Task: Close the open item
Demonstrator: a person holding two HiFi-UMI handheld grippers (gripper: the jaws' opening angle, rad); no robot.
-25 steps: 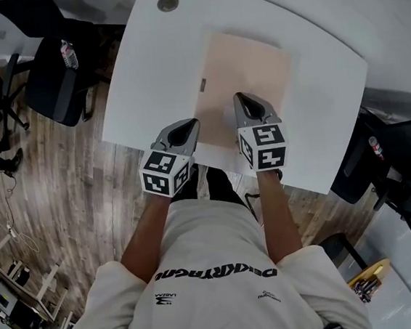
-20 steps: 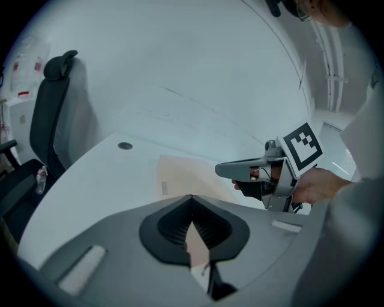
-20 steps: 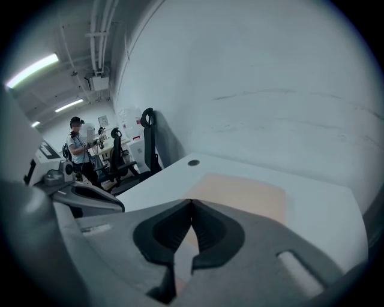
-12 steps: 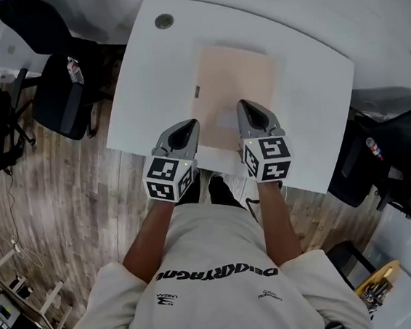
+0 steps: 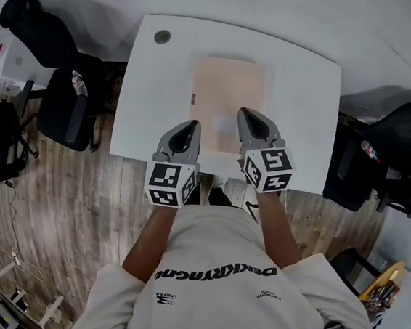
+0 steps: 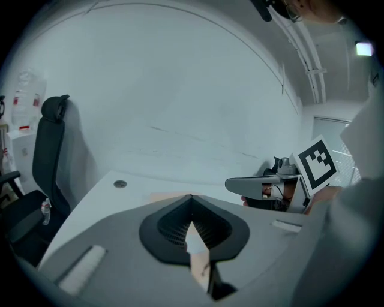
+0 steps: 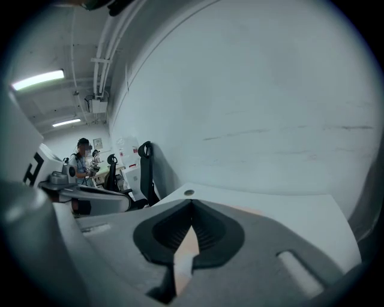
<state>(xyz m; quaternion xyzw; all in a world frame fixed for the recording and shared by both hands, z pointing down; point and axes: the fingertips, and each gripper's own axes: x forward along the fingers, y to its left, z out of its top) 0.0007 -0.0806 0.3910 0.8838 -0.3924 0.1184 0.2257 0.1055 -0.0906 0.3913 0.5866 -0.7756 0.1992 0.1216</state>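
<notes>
Peach folder (image 5: 231, 95) lies flat mid-counter (image 5: 300, 92), long axis running away from the person w/ the far end tipped slightly right; small dark tab on its left edge. Can't tell if it's open or shut.

Left hand-held gripper (image 5: 185, 134) and right hand-held gripper (image 5: 253, 120) hang side by side over the folder's near end, both pointing away from the person. Each gripper view shows jaw tips meeting, nothing gripped (only a pale sliver of counter thru the slit).

Only the head view shows the whole folder. Left gripper view catches the grommet hole (image 6: 120, 184), a black chair (image 6: 48, 138) and the right gripper's side. Right gripper view adds a person (image 7: 81, 156) far off at left.
</notes>
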